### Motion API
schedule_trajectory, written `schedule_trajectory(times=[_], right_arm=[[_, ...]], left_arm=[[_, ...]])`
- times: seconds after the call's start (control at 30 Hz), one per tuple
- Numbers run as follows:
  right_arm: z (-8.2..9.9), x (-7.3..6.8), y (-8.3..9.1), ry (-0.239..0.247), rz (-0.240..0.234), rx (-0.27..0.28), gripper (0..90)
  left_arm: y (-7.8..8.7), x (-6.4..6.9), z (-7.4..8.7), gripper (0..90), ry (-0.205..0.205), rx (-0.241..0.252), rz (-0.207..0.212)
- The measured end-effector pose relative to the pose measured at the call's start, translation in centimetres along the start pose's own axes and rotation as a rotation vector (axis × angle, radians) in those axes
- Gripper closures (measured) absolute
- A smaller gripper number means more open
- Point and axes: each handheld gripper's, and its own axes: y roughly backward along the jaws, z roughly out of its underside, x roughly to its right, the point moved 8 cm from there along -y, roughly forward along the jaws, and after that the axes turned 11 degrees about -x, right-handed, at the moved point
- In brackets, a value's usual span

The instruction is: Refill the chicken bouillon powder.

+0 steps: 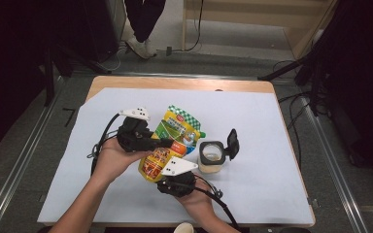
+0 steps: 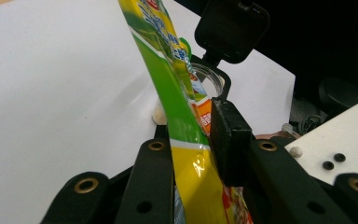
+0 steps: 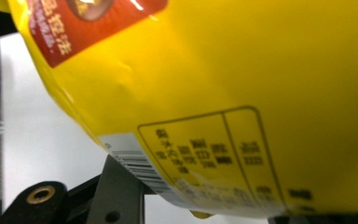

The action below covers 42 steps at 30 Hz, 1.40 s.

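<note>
The right hand-held gripper [image 1: 167, 171] is nearest the worktop's front edge, under the yellow bottom end of the pouch [image 1: 171, 141]. In the right gripper view the pouch [image 3: 242, 93] bulges over one black jaw, with barcode and printed panel above it; whether the jaws press on it I cannot tell.

A little farther in, the left hand-held gripper [image 1: 167, 142] reaches toward the right edge and is clamped on the pouch's middle. In the left gripper view its pads stand on either side of the pouch [image 2: 186, 154], seen edge-on.

The pouch is held above the white sheet [image 1: 272, 145], around the middle of the worktop [image 1: 184, 84], its green checkered top toward the far edge.

Just right of it stands a jar [image 1: 211, 156] with its black flip lid [image 1: 232, 141] open; the left gripper view shows that lid [image 2: 233, 28] beyond the pouch.
</note>
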Motion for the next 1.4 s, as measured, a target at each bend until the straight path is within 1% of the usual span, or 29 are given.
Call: schedule_trajectory(times=[0.03, 0.07, 0.1, 0.13, 0.2, 0.3, 0.43, 0.57, 0.6, 0.63, 0.73, 0.77, 0.83, 0.87, 0.9, 0.97, 1.13, 1.17, 1.27, 1.37, 1.4], right_arm=[[0.0, 0.0, 0.1, -0.011, -0.014, -0.002, 62.3], [0.0, 0.0, 0.1, -0.011, -0.014, -0.002, 62.3], [0.0, -0.1, 0.2, -0.02, -0.023, -0.008, 62.3], [0.0, -0.2, 0.4, -0.03, -0.035, -0.006, 62.3], [-0.1, -0.4, 0.7, -0.034, -0.052, -0.006, 61.9], [-0.1, -0.5, 0.9, -0.032, -0.053, -0.007, 61.5], [-0.1, -0.4, 1.1, -0.039, -0.064, -0.006, 60.7], [-0.2, -0.4, 1.2, -0.036, -0.068, 0.004, 59.9], [-0.2, -0.5, 1.3, -0.04, -0.072, 0.004, 59.7], [-0.2, -0.5, 1.3, -0.038, -0.075, 0.004, 59.5], [-0.2, -0.7, 1.4, -0.041, -0.089, 0.003, 59.2], [-0.2, -0.8, 1.4, -0.041, -0.093, 0.004, 59.0], [-0.1, -0.9, 1.3, -0.039, -0.098, 0.004, 58.9], [-0.1, -0.9, 1.3, -0.039, -0.099, 0.004, 58.8], [-0.1, -0.9, 1.2, -0.041, -0.101, 0.004, 58.7], [-0.1, -1.0, 1.3, -0.037, -0.1, 0.006, 58.6], [0.0, -1.0, 1.4, -0.042, -0.098, 0.001, 58.1], [0.0, -1.0, 1.4, -0.05, -0.101, 0.001, 57.8], [0.0, -1.0, 1.6, -0.053, -0.099, 0.008, 57.7], [0.0, -1.0, 1.7, -0.056, -0.093, 0.01, 57.7], [0.0, -1.0, 1.8, -0.056, -0.09, 0.011, 57.7]], left_arm=[[-0.1, 0.1, 0.0, 77.6, 0.007, 0.0, 0.002], [-0.1, 0.1, 0.0, 76.9, 0.007, 0.0, 0.002], [-0.4, 0.1, 0.0, 76.9, -0.002, -0.004, 0.009], [-0.6, 0.2, 0.0, 74.0, -0.005, -0.016, 0.016], [-1.1, 0.3, -0.1, 71.8, 0.0, -0.024, 0.021], [-1.3, 0.3, -0.2, 71.1, 0.002, -0.022, 0.026], [-1.6, 0.4, -0.4, 68.2, 0.003, -0.032, 0.014], [-1.7, 0.4, -0.8, 67.5, 0.004, -0.041, 0.023], [-1.7, 0.4, -0.8, 67.3, 0.008, -0.042, 0.024], [-1.8, 0.4, -0.9, 67.2, 0.025, -0.044, 0.03], [-2.2, 0.4, -1.0, 65.4, 0.036, -0.048, 0.03], [-2.2, 0.3, -1.0, 64.5, 0.032, -0.053, 0.027], [-2.6, 0.3, -1.1, 61.8, 0.04, -0.061, 0.014], [-2.7, 0.3, -1.1, 61.1, 0.049, -0.06, 0.006], [-2.8, 0.3, -1.2, 60.0, 0.056, -0.061, 0.007], [-3.1, 0.4, -1.3, 59.6, 0.067, -0.066, 0.021], [-3.7, 0.3, -1.3, 59.5, 0.068, -0.082, 0.018], [-3.8, 0.3, -1.4, 59.5, 0.074, -0.082, 0.023], [-4.0, 0.4, -1.6, 58.8, 0.082, -0.079, 0.043], [-4.1, 0.5, -1.8, 59.3, 0.083, -0.092, 0.037], [-4.1, 0.5, -1.8, 60.2, 0.089, -0.104, 0.032]])
